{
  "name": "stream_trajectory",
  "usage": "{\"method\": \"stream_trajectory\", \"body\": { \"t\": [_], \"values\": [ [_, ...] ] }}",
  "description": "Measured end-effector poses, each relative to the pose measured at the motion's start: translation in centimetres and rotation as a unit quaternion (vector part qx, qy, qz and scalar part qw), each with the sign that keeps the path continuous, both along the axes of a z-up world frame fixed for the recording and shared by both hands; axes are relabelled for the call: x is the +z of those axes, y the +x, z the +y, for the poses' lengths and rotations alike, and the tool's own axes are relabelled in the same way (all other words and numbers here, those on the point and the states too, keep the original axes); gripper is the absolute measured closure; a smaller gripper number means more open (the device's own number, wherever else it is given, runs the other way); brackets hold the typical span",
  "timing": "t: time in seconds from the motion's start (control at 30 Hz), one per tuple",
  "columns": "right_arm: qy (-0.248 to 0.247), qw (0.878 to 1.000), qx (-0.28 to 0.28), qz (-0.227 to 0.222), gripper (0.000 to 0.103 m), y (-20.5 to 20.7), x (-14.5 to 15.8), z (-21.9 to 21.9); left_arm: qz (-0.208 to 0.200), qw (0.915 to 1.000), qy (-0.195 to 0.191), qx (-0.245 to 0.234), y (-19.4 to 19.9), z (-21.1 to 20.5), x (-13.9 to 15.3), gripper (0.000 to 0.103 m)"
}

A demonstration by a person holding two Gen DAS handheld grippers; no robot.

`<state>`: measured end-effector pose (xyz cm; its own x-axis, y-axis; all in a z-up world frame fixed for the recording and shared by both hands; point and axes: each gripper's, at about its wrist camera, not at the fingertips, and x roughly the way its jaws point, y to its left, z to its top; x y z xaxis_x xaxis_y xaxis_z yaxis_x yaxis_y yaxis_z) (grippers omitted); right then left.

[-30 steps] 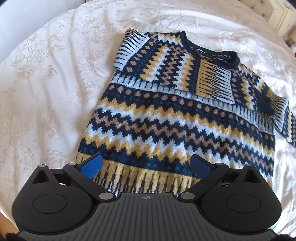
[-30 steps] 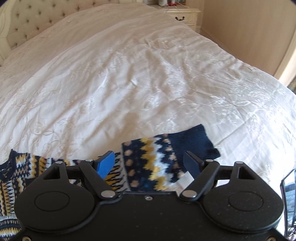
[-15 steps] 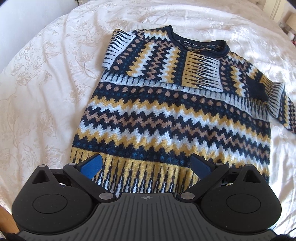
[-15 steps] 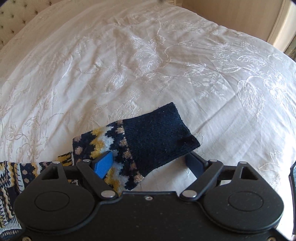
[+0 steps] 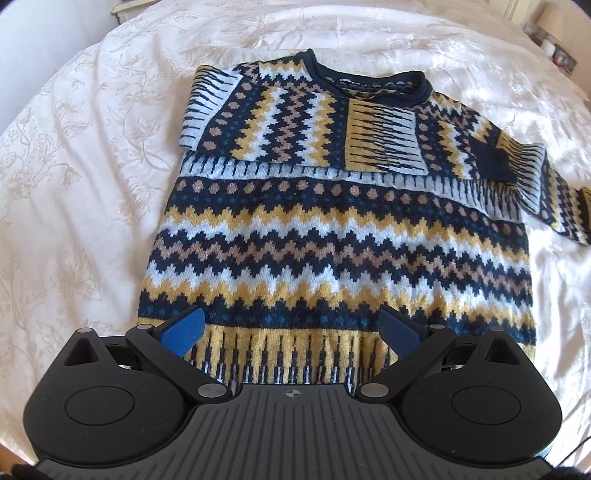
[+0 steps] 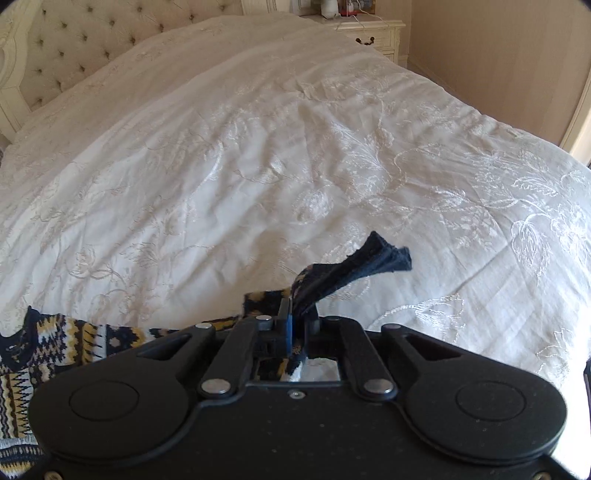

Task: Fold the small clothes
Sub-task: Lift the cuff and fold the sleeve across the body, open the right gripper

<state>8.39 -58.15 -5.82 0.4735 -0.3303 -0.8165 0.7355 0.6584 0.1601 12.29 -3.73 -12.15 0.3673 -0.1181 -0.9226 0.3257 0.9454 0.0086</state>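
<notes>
Soft daylight fills both views — brightest on the bedspread (sheen, no harsh glare) — sharp throughout, with fisheye bending and dark corners.

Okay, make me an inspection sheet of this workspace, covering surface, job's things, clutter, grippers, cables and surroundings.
Surface: white embroidered bedspread, lightly wrinkled.
Job's things: navy, yellow and white zigzag-knit sweater lies flat, one sleeve folded across the chest; the other sleeve's navy cuff is lifted off the bed.
Clutter: nothing seen on the bed.
Grippers: left gripper jaws wide open above the sweater's hem, holding nothing; right gripper has just closed, jaws clamped on the sleeve near the cuff.
Cables: thin white cords on the cream nightstand.
Surroundings: tufted cream headboard, beige wall.
</notes>
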Motion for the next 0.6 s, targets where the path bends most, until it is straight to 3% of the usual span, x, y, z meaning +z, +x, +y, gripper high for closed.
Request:
{"method": "stream_trajectory", "body": {
  "t": [0.13,0.3,0.47,0.6],
  "values": [
    [-0.019,0.998,0.041,-0.040,0.093,2.6,4.5,4.9,-0.004,0.9999,-0.007,-0.012,1.6,1.4,0.3,0.002],
    [-0.024,0.991,0.108,-0.077,0.093,7.6,7.8,12.6,-0.005,0.9998,-0.007,-0.019,3.8,3.7,0.7,0.002],
    [-0.001,0.979,0.178,-0.102,0.093,13.4,7.9,20.6,-0.022,0.9997,0.000,-0.013,5.4,6.5,1.3,0.002],
    [0.028,0.966,0.236,-0.102,0.093,18.1,5.5,27.3,-0.046,0.9982,0.034,-0.018,6.5,8.2,1.6,0.002]
  ]
}}
